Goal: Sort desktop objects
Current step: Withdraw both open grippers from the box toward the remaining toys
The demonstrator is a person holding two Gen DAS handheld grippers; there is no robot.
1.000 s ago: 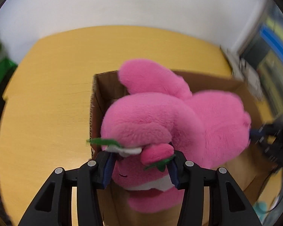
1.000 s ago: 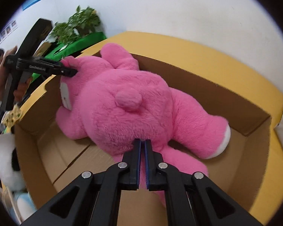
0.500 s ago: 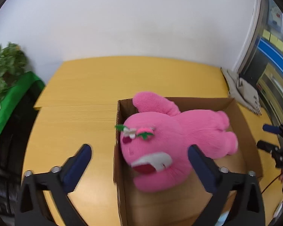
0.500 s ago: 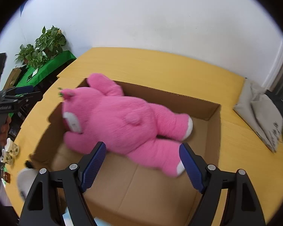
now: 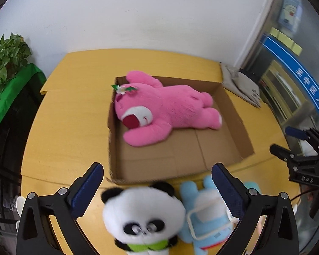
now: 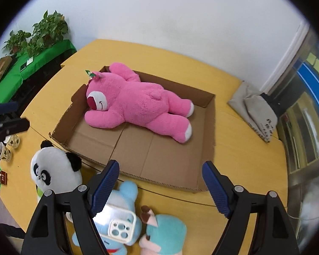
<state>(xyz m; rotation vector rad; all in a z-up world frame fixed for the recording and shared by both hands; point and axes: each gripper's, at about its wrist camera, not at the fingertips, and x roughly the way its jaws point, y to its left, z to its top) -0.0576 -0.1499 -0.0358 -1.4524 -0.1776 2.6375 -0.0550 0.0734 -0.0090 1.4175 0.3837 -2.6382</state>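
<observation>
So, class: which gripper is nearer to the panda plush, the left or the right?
Left. The left gripper hangs open right above the panda plush. The right gripper is open off to the panda's side, over the blue plush.

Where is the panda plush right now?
In both views the panda plush stands on the table outside the cardboard box, by its near wall, beside the blue plush.
</observation>
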